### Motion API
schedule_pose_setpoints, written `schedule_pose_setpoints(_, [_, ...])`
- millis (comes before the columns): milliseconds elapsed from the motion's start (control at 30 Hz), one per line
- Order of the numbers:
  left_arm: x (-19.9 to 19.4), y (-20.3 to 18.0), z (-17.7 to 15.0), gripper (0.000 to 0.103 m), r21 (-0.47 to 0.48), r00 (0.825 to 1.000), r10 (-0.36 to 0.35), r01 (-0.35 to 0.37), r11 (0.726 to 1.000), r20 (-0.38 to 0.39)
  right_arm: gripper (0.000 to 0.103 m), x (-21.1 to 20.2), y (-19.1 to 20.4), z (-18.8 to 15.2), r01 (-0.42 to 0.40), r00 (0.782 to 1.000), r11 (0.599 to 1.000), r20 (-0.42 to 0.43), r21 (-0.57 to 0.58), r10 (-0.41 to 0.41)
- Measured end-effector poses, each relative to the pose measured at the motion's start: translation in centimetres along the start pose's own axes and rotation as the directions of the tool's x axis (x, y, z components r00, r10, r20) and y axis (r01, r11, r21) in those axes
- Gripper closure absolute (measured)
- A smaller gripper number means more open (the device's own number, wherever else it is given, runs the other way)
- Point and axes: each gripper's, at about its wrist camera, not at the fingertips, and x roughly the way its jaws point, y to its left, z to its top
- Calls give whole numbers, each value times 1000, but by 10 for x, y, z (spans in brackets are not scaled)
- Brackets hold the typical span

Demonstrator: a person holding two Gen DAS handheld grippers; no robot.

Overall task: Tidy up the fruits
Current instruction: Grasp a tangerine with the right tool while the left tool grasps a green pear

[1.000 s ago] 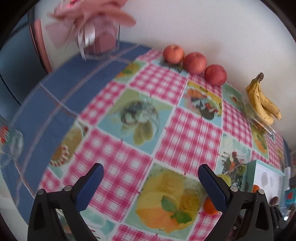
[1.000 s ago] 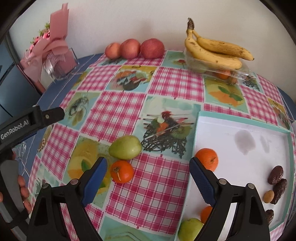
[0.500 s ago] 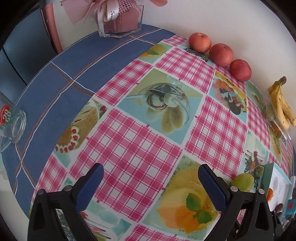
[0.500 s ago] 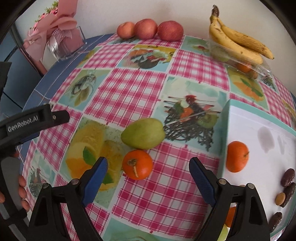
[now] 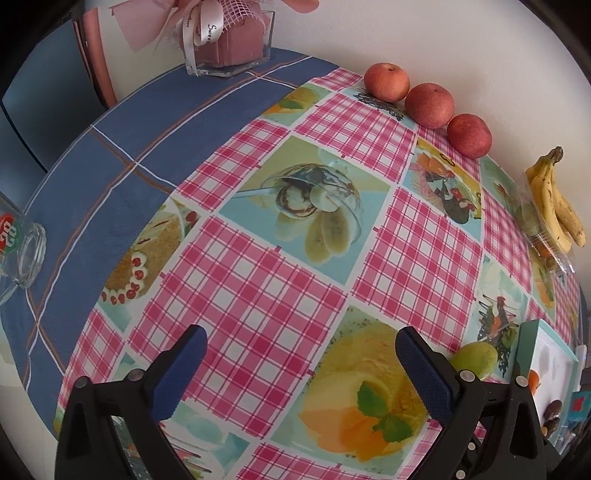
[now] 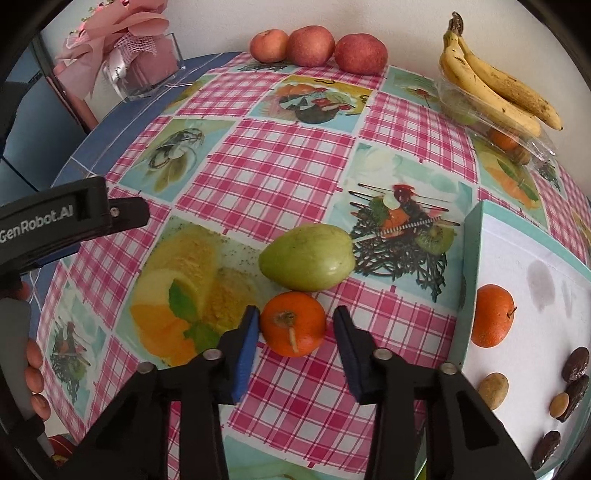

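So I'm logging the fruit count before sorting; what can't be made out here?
- Clear container, right wrist view: contents hidden under bananas.
- Tray, left wrist view: cut off by the edge and the left hand-held gripper.
- Small dark pieces: type unclear.

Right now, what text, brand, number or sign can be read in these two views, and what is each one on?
"GenRobot.AI": white lettering on the black body of the left gripper, in the right wrist view.
"Swee...": script on the white ribbon of the pink gift in the clear box; the rest is folded away.
Red and green logo on the glass mug: white characters, too distorted to read.
Nothing else legible.
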Motion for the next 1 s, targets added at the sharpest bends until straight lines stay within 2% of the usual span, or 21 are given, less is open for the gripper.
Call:
schedule_pose_setpoints(200, [-4,-6,-1,0,12,1000,-18,18,1000,6,66,-5,-2,-2,-4,1000,1000,2,-2,4])
schedule_pose_setpoints(333, [-7,-15,-2,1,20,998,-54,53,998,16,66,-15,-10,-1,-9,1000,1000,21,15,8])
schedule_pose_setpoints(467, [-14,-26,-4,2,26,998,-57,56,998,34,66,-31,-26,-1,10,999,999,47,50,-13])
schedule_pose_setpoints(567, [-18,-37,-7,10,54,994,-96,94,994,48,66,-41,-39,-1,7,998,997,66,79,-12])
schedule_pose_setpoints(700, [-20,-54,-11,11,86,988,-144,140,986,49,66,-55,-54,-2,12,995,994,92,109,-22])
schedule_pose_setpoints(800, [-23,-70,-15,12,136,987,-152,143,980,58,66,-67,-70,-4,-2,993,989,118,151,-16])
schedule_pose_setpoints(967, [-22,-95,-23,21,213,977,-209,196,957,44,66,-80,-92,-9,-17,988,981,154,194,-14])
schedule_pose_setpoints(1000, [-21,-100,-25,29,226,974,-225,211,951,38,66,-83,-96,-10,-12,987,979,159,203,-21])
